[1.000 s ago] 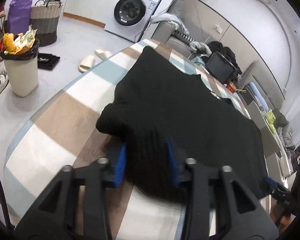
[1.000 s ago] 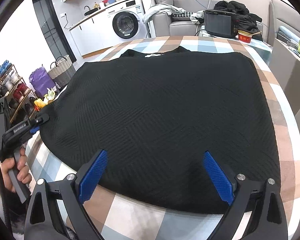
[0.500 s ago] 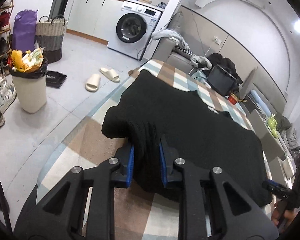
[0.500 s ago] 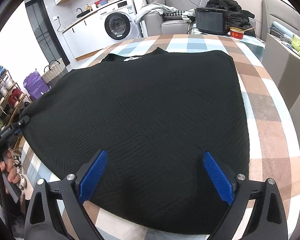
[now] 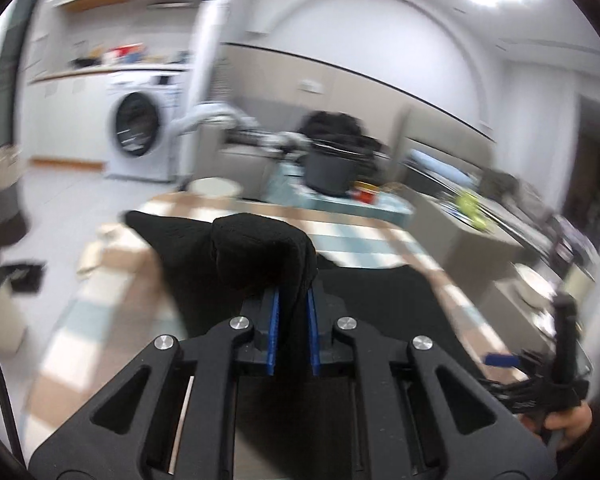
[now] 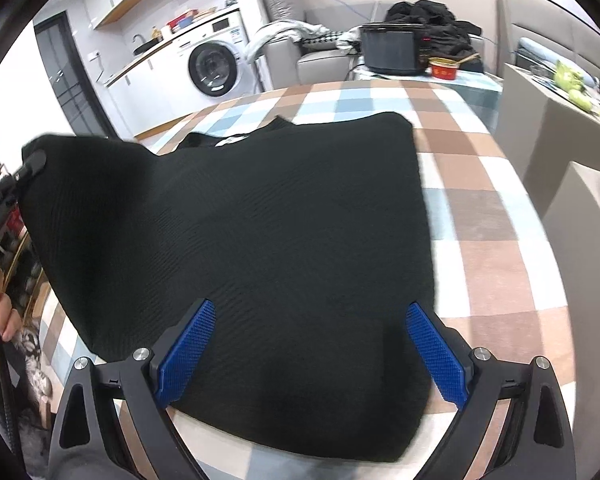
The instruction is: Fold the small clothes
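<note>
my left tongs [image 5: 293, 312] are clamped on a bunched fold of the black sweater [image 6: 260, 240], the blue pads [image 5: 274, 332] pressed in on either side of the cloth. the pinched part stands up in a rounded hump above the tips, raised off the table [image 6: 492, 208], and from it the fabric slopes down to the rest of the garment. in my right wrist view that same raised corner shows at the far left, up in the air with the tip of my left tongs [image 6: 32, 164] against it, and the sweater hangs from there in a slanted sheet down to the checked tablecloth.

my right tongs [image 6: 312, 344] are spread wide with nothing between them, hovering over the near hem of the sweater; both blue pads [image 6: 186, 354] sit above the black cloth, whether touching it i cannot tell. the right half of the sweater lies flat on the table, its neck opening at the far side.

the left wrist view is blurred. beyond the table there is a washing machine [image 6: 212, 68], a grey sofa [image 6: 320, 60] heaped with clothes, a dark cooker [image 6: 390, 54] and a red bowl [image 6: 444, 69] beside it on a small side table.
</note>
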### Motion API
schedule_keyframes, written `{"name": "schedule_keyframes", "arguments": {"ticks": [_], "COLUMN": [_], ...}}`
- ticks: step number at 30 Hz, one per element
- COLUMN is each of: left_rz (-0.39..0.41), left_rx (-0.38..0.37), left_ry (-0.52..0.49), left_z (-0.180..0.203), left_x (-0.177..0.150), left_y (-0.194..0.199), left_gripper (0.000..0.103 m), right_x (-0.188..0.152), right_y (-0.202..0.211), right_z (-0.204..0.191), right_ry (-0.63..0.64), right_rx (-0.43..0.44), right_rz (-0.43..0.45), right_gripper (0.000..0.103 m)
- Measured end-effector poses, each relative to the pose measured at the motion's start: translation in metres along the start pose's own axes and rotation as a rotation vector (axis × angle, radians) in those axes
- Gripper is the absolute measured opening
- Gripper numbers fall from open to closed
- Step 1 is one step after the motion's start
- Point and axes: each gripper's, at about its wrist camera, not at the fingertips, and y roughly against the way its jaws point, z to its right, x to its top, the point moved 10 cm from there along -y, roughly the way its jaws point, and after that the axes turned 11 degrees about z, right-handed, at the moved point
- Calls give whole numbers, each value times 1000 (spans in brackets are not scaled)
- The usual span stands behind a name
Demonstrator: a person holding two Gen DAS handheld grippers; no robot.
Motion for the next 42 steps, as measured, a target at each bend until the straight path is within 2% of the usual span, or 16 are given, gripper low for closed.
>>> {"name": "schedule_keyframes", "arguments": {"ticks": [3, 6, 8, 9, 10, 13, 15, 18, 23, 29, 32, 35, 38, 39, 40, 42], "left_rz": [-55, -168, -266, -277, -266, -242, -241, -238, -332, -384, -412, -413, -414, -412, -410, -409], "left_rx": [-176, -313, -376, -387, -391, -345, -318, -211, -126, -214, -289, -290, -268, -256, -244, -226], "left_ry": [-83, -145, -171, -179, -183, -168, -142, -126, -70, -112, -131, -147, -118, -107, -89, -59], "left_z": [75, 127, 146, 150, 150, 130, 110, 61, 7, 32, 51, 61, 55, 51, 46, 37], "left_x": [-14, -46, -74, -81, -84, -83, -83, -85, -113, -141, -152, -156, -156, -154, -152, -148], "left_y": [-15, -20, -18, -14, -11, -6, -5, -9, -22, -24, -17, -4, -3, -3, -3, -5], "left_gripper": [9, 13, 30, 46, 57, 73, 74, 74, 74, 74, 74, 74, 74, 74, 74, 74], "right_x": [5, 9, 10, 9, 7, 1, 0, 2, 8, 9, 18, 17, 0, -9, -17, -29], "right_y": [7, 10, 10, 9, 8, 7, 12, 25, 51, 44, 29, 7, -3, 0, 3, 17], "right_z": [13, 23, 33, 36, 38, 46, 51, 56, 51, 17, 3, -3, -2, -1, 1, 8], "right_ry": [-23, -12, -17, -10, 4, 64, 74, 79, 42, -82, -147, -181, -141, -109, -90, -81], "right_rx": [-20, -50, -83, -95, -105, -148, -167, -180, -151, 51, 99, 110, 93, 92, 100, 128], "right_rz": [14, 17, 16, 5, -5, -32, -34, -17, 26, 9, 18, -21, -101, -122, -134, -131], "right_gripper": [98, 98, 98, 98, 98, 98, 98, 98, 98, 98, 96, 82, 51, 29, 23, 23]}}
